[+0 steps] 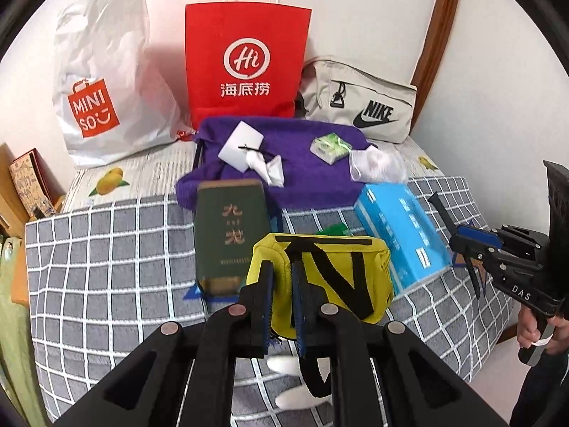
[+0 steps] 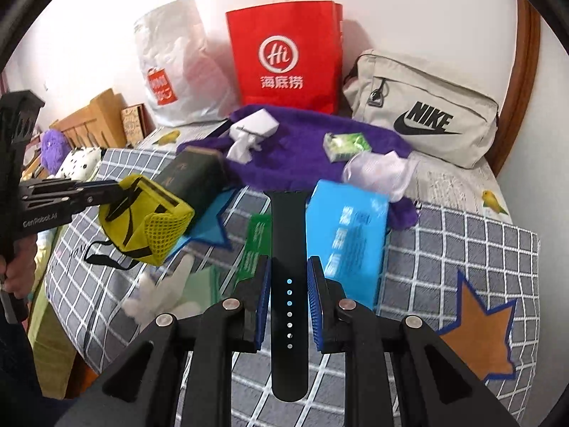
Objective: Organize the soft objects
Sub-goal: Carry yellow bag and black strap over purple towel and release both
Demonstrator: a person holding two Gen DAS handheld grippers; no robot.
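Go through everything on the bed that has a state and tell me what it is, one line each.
Yellow pouch: lifted off the bed, pinched by the left gripper.
Black watch strap: held lengthwise in the right gripper, unbuckled.
Red paper bag: upright against the wall.
White Miniso bag: leaning on the wall, crumpled.
Beige Nike bag: zipped shut.
Purple cloth: spread out, small items on top.

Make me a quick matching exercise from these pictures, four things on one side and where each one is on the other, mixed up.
Things:
1. yellow pouch
2. black watch strap
3. red paper bag
4. green tissue packet

Places:
A. on the purple cloth
B. in the right hand-held gripper
C. upright against the wall
D. in the left hand-held gripper

Pairs: 1-D, 2-B, 3-C, 4-A
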